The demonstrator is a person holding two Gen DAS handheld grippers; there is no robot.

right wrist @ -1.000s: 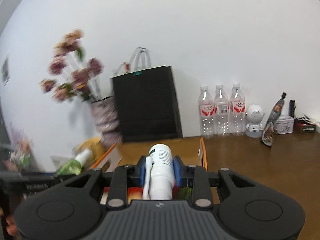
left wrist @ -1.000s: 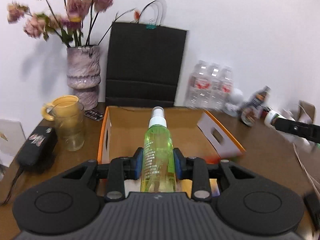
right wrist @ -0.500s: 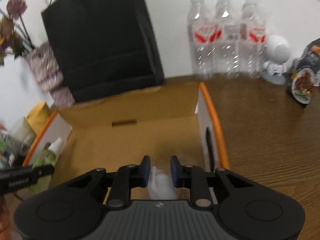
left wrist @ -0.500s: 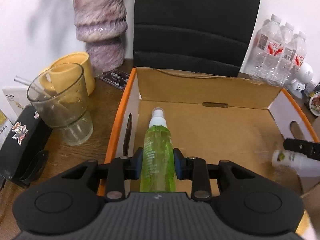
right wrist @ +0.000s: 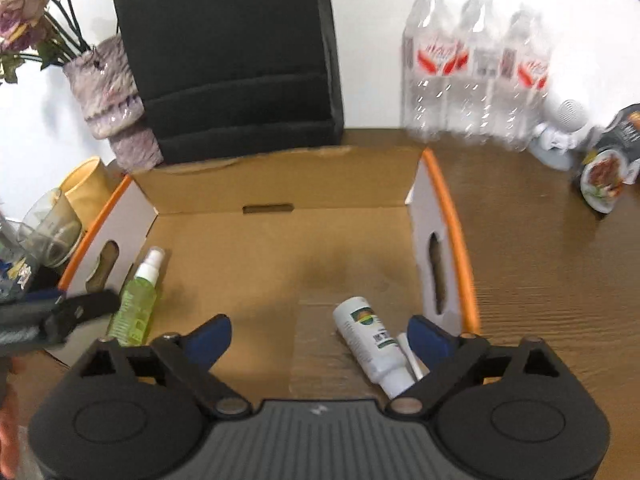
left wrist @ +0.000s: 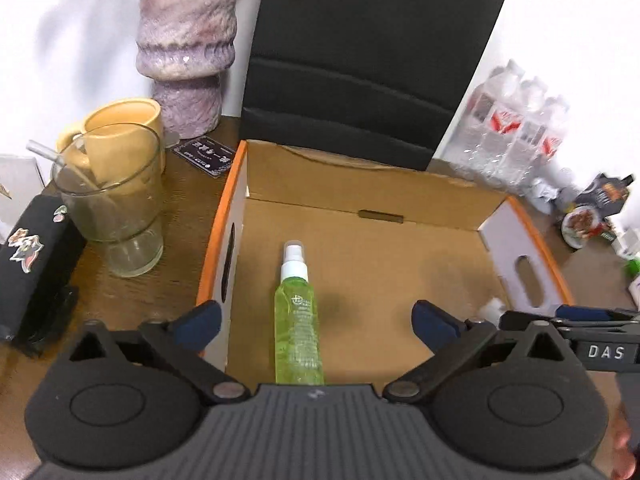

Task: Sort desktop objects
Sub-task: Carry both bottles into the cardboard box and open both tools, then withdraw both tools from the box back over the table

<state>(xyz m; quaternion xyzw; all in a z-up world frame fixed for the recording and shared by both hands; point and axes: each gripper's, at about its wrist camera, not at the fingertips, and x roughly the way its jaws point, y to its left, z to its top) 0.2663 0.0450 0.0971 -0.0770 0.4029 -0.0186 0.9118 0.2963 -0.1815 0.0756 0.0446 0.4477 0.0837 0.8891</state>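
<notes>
Below, the left gripper [left wrist: 316, 322] hangs over a cardboard box [left wrist: 400, 194], its jaws spread wide and holding nothing. One green spray bottle [left wrist: 298, 328] lies flat on the box floor between the blue pads, nozzle pointing away, near the box's left wall. The right gripper [right wrist: 320, 336] is likewise spread wide and empty, above one white bottle [right wrist: 370, 342] lying tilted by the box's right wall. Both items appear delivered; a clean finish would mean lifting each gripper straight up so the pads do not nudge the bottles. Around the box on the wooden desk stand one purple vase [left wrist: 186, 48], one black paper bag [left wrist: 368, 60], one yellow mug [left wrist: 128, 126], one clear glass [left wrist: 110, 208] and three water bottles [right wrist: 476, 76].
</notes>
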